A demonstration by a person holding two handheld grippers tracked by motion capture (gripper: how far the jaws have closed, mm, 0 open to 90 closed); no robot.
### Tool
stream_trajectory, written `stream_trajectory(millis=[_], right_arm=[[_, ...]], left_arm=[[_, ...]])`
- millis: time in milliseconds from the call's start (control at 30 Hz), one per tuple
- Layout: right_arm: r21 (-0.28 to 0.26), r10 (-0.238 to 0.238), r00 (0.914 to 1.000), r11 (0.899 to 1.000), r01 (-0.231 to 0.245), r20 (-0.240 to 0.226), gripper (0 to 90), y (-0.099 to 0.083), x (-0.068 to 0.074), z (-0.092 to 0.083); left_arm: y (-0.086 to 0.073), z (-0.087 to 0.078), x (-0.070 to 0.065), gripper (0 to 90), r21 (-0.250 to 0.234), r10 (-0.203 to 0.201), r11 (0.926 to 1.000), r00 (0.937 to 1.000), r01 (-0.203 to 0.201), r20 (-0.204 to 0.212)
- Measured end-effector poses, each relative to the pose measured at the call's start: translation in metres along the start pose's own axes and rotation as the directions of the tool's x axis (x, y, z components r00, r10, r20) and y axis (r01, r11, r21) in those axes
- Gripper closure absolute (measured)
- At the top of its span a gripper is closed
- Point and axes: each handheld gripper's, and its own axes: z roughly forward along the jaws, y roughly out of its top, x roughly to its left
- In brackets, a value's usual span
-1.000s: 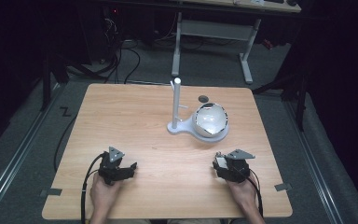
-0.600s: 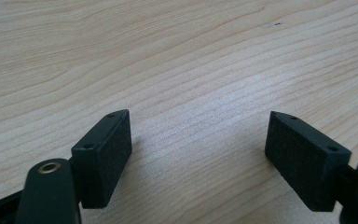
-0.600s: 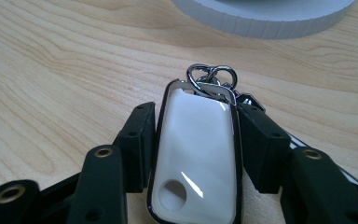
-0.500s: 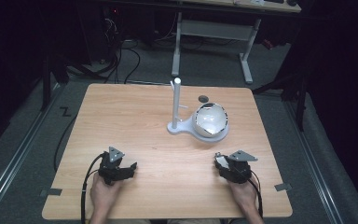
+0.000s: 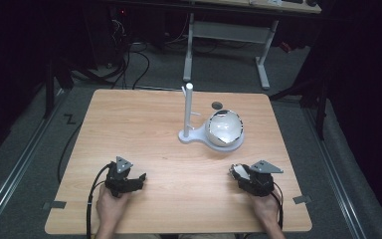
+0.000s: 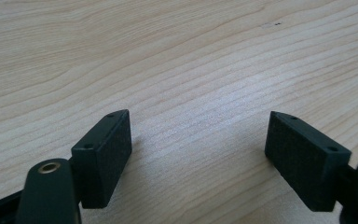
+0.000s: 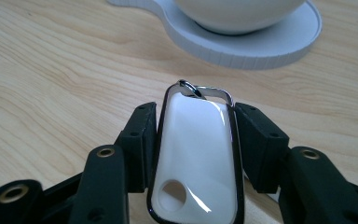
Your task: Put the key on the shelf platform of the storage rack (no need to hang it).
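A white glossy key fob (image 7: pixel 196 154) with a dark rim and a metal ring at its top lies between my right gripper's (image 7: pixel 196 116) jaws. The jaws have just been closing, and both pads now press on the fob's sides. In the high view this gripper (image 5: pixel 239 172) rests near the table's front right, with the fob (image 5: pixel 237 170) showing white at its tip. My left gripper (image 6: pixel 198 135) stands open over bare wood with nothing between its fingers. From above it (image 5: pixel 138 178) sits at the front left.
A white stand (image 5: pixel 188 112) with an upright post and a round base (image 7: pixel 261 49) carries a white bowl (image 5: pixel 224 128) just beyond the right gripper. A small dark disc (image 5: pixel 217 105) lies behind it. The wooden table (image 5: pixel 144 129) is bare on the left.
The right gripper's jaws have drawn together around the white fob. Both hands have stayed about where they were.
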Motion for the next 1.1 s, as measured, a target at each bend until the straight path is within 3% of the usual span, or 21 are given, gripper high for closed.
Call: stream_trajectory(millis=[367, 633, 1100], right_arm=[[-0.057, 0.012, 0.9996, 0.998, -0.013, -0.025, 51.5, 0.014, -0.005, -0.024], [-0.084, -0.012, 0.9988, 0.996, 0.008, -0.047, 51.6, 0.028, -0.005, -0.041], [-0.13, -0.028, 0.996, 0.991, 0.017, -0.085, 51.8, 0.048, -0.005, -0.053]], left_arm=[[0.0, 0.0, 0.0, 23.1, 0.0, 0.0, 1.0, 1.0, 0.0, 0.0], [0.0, 0.0, 0.0, 23.1, 0.0, 0.0, 1.0, 1.0, 0.0, 0.001], [0.0, 0.0, 0.0, 23.1, 0.0, 0.0, 1.0, 1.0, 0.0, 0.001]])
